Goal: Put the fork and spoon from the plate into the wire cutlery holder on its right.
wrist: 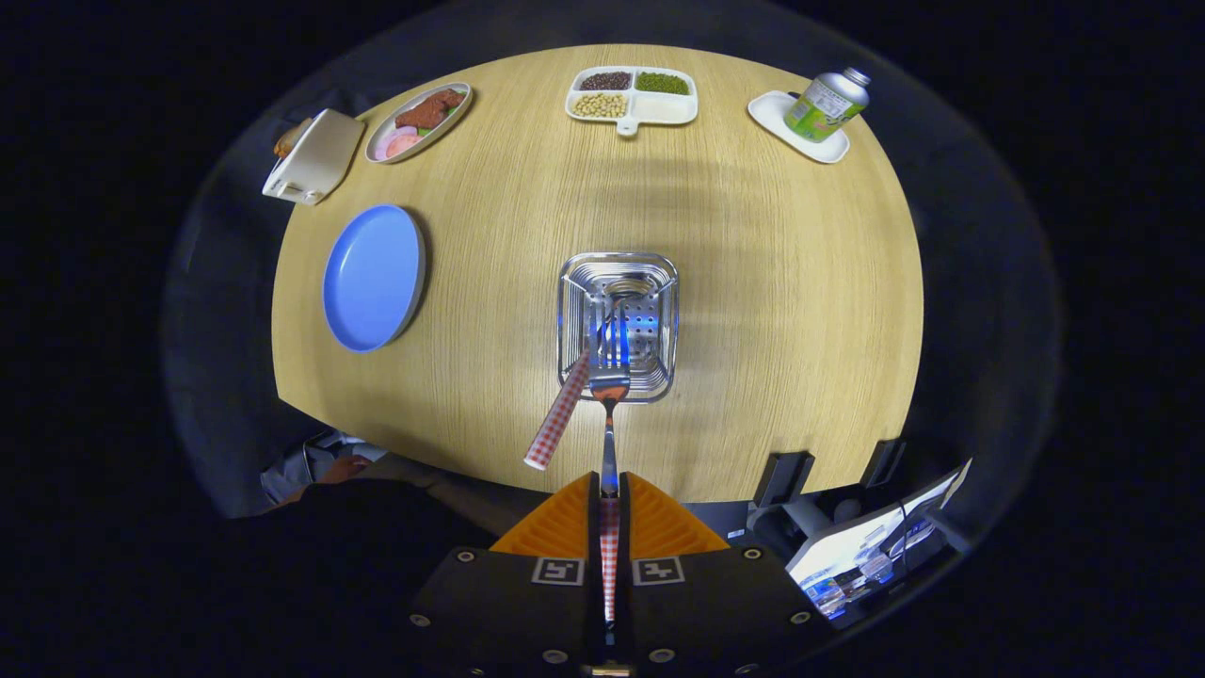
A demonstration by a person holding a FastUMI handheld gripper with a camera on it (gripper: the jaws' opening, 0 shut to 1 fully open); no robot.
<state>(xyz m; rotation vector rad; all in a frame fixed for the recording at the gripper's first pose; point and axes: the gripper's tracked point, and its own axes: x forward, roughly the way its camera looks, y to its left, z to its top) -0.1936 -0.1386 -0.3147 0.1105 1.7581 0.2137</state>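
Observation:
I look straight down on the wooden table (753, 282). My gripper (609, 485) is shut on the checked handle of the fork (609, 388), which points away from the fingers. Its tines reach down into the mouth of the metal cutlery holder (659, 282), just ahead of the fingers. The spoon's checked handle (557, 424) leans out of the holder's near left corner, with its head inside the holder. To the holder's left lies the blue plate (372, 278) with nothing on it.
Along the table's far side stand a plate of food (419, 122), a divided tray of beans (633, 96) and a green can on a white dish (824, 105). A white box (313, 155) sits at the far left. A person's hand (344, 466) rests below the table's near edge.

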